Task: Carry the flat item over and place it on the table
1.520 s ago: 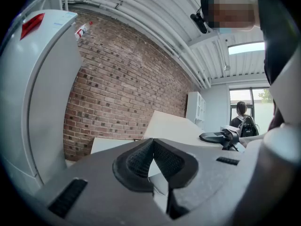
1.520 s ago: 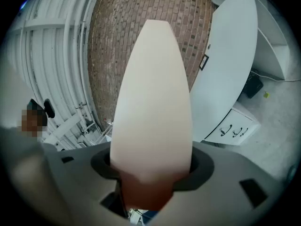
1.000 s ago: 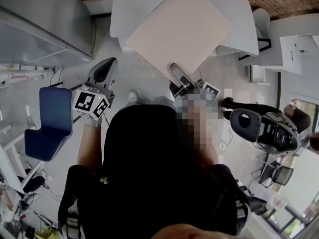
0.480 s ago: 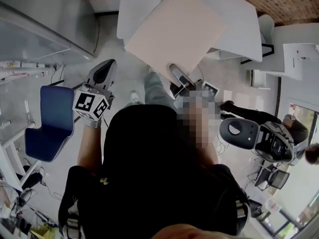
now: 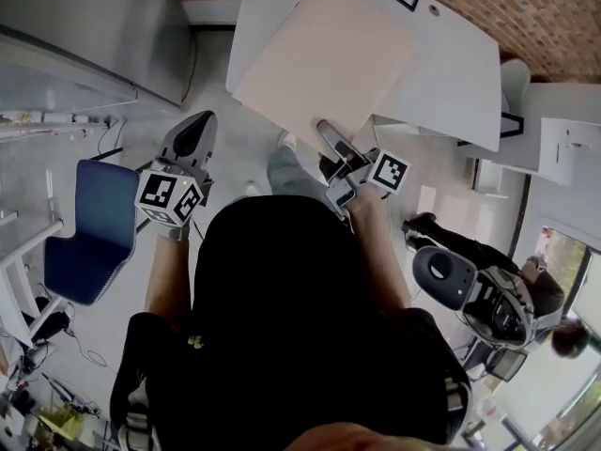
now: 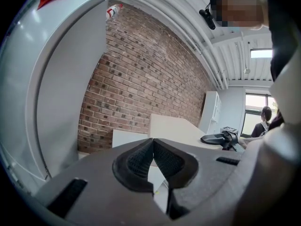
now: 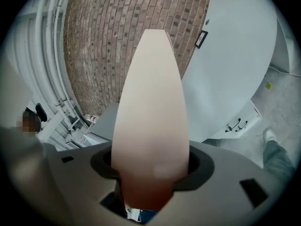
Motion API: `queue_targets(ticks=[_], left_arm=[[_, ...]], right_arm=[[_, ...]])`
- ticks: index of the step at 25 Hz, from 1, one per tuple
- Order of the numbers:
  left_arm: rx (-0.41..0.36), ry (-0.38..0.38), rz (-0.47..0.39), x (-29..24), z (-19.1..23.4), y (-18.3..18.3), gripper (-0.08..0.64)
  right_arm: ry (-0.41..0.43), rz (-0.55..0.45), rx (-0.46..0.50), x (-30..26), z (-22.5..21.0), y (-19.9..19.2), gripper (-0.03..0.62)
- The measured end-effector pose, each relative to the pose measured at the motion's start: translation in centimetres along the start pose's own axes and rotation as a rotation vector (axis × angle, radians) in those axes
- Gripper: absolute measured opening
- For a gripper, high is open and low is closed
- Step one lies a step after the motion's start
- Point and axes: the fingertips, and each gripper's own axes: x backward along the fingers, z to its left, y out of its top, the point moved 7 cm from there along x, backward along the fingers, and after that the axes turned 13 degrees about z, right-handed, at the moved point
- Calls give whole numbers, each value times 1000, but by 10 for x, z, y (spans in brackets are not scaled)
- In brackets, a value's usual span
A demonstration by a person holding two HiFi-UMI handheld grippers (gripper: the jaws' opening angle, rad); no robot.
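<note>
The right tongs (image 5: 328, 135) are clenched on the near edge of a flat, pale beige rectangular board (image 5: 324, 54). In the head view the board lies in the upper centre of the frame and overlaps the left part of a white table (image 5: 460, 73); whether the two touch I cannot tell. In the right gripper view the board (image 7: 150, 98) fills the middle of the frame. The left tongs (image 6: 153, 147), at centre left of the head view, are pressed together with nothing between them. A blue chair (image 5: 89, 238) stands at the left.

No legible txt, labels or nos. anywhere.
</note>
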Motion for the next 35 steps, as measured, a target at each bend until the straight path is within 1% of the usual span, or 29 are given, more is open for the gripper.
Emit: queue_targets(ticks=[10,17,21,25,27,29,35], left_arm=[[4,70,8,-77,0,46,5],[8,112,10,-125,-9,72,5],[4,130,22,-146,-13,78,5],[22,152,25,-156,-9,85,5],[34,165,27,-158,-3,88,5],[46,174,28,-161,5,90,5],[43,178,38,-171,39,102,5]], right_arm=[[-2,108,-16,-16,-33,100,279],[-19,193,-9,-25,-64,158,279],[-39,223,-35,-30,-82,182,279],[-54,239,-74,-41,-97,200,279],[-49,242,-105,-48,-104,207,279],[-45,247,-114,-58,-109,215,279],[-85,264,-123,-88,-121,235,281]])
